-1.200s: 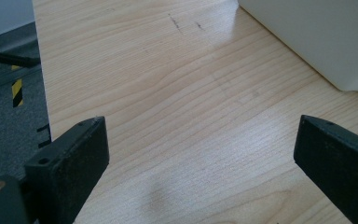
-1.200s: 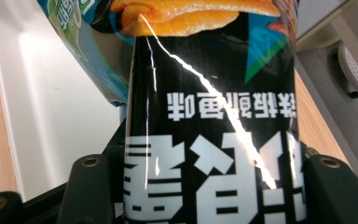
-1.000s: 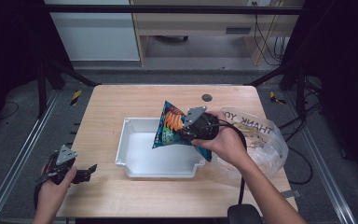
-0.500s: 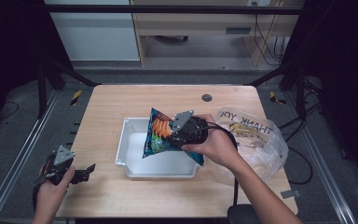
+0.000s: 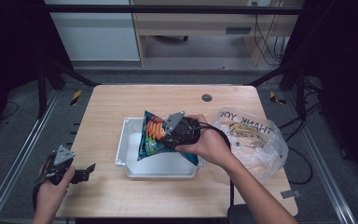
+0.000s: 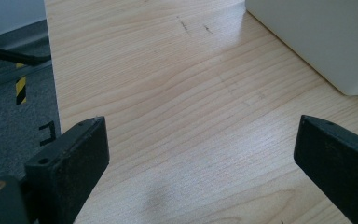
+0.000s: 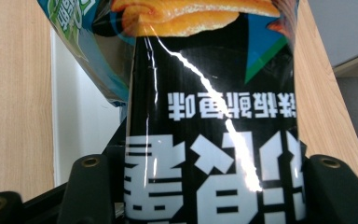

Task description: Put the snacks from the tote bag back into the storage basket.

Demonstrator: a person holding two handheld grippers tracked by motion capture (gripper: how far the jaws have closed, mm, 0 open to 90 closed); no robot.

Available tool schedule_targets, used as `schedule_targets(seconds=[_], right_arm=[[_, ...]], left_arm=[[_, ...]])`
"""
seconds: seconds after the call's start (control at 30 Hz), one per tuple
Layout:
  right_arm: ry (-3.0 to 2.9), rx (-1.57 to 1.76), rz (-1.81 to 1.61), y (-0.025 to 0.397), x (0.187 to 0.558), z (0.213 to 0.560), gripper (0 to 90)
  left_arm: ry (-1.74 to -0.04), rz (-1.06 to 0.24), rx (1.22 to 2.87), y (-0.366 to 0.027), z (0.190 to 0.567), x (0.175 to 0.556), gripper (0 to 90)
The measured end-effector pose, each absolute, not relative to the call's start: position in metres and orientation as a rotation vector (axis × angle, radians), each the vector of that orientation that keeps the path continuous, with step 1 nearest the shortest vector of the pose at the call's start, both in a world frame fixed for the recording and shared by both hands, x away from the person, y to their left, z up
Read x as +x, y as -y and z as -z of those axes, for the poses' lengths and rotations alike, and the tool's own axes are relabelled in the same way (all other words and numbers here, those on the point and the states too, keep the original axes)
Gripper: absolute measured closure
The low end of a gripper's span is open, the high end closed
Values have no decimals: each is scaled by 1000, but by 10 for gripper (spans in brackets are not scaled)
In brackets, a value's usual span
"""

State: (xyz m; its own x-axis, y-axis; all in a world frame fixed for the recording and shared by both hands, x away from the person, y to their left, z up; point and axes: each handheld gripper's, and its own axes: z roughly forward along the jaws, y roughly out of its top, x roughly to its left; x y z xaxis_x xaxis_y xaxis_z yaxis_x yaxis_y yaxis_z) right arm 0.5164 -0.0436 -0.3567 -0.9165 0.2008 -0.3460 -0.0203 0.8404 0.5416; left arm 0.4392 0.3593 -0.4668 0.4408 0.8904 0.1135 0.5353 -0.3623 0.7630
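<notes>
Wooden bench (image 5: pixel 107 116), white tray (image 5: pixel 127 140) at centre. Directly above the tray: snack bag (image 5: pixel 151 135), long axis tilted, pinched in the right claw (image 5: pixel 170 136). Far off at the bench's near-left corner: left claw (image 5: pixel 86 170), spread wide, holding nothing.

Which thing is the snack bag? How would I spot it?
Find the wooden table, then the white tray in its middle. The snack bag is held over it by the right gripper: shiny blue and black with orange snacks pictured, unlike the clear plastic bag beside it.
</notes>
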Motion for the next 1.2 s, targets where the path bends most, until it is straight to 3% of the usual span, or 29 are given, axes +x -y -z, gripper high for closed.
schedule_targets(seconds=[1.2], right_arm=[[-2680, 53, -758, 19, 524, 376, 419]], left_arm=[[-1185, -701, 2050, -357, 467, 440, 29]])
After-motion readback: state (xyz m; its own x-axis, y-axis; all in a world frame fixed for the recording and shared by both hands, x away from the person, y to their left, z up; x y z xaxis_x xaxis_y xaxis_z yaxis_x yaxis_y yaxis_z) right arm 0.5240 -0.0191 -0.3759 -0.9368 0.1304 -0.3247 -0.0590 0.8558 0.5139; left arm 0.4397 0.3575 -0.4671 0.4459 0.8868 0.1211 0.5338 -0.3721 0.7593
